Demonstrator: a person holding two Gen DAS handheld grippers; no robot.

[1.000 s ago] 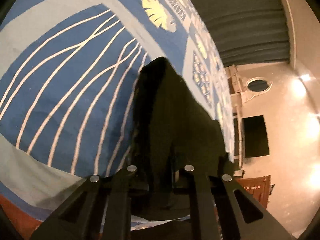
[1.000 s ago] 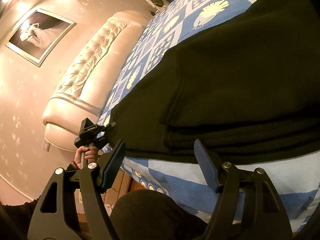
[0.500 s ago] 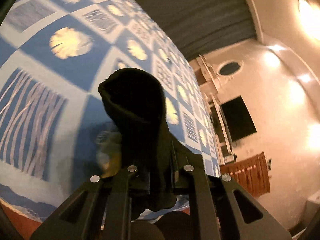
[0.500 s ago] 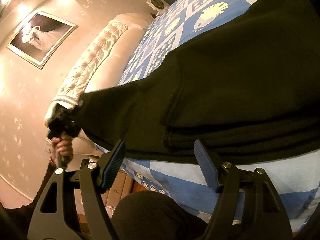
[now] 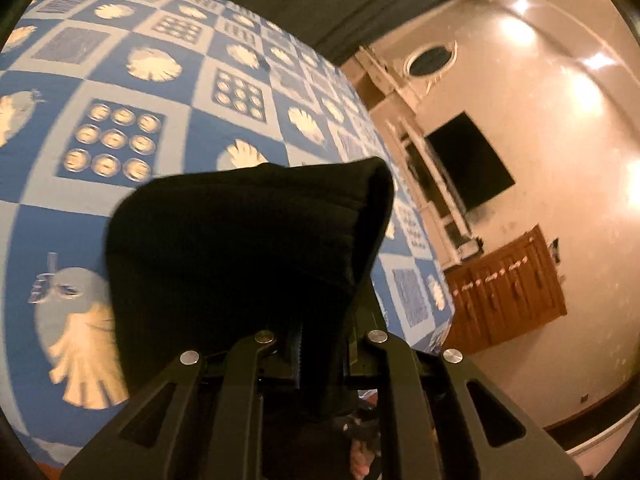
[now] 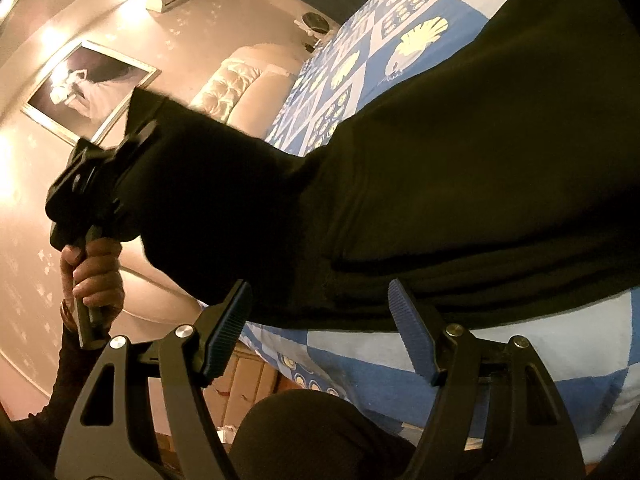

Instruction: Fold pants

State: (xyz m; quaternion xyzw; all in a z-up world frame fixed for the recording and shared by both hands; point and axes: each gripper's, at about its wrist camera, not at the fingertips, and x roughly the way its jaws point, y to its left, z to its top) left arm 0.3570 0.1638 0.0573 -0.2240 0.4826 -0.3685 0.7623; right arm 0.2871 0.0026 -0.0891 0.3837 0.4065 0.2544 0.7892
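The black pants (image 6: pixel 460 168) lie partly folded on the blue patterned bedspread (image 6: pixel 400 28). My left gripper (image 5: pixel 320 344) is shut on one end of the pants (image 5: pixel 248 248) and holds it raised above the bed; the cloth drapes over its fingers and hides the tips. In the right wrist view that gripper (image 6: pixel 132 148) shows at the left, lifted, with the pants stretched from it to the folded stack. My right gripper (image 6: pixel 320 320) is open and empty, just before the near edge of the folded layers.
The bedspread (image 5: pixel 120 92) stretches far ahead of the left gripper. A padded white headboard (image 6: pixel 236 88) stands at the bed's far end. A wooden cabinet (image 5: pixel 508 292) and a dark screen (image 5: pixel 468 160) stand by the wall beyond the bed edge.
My left gripper has lifted the pants end up off the bed and swung it higher. The right gripper has stayed open and still.
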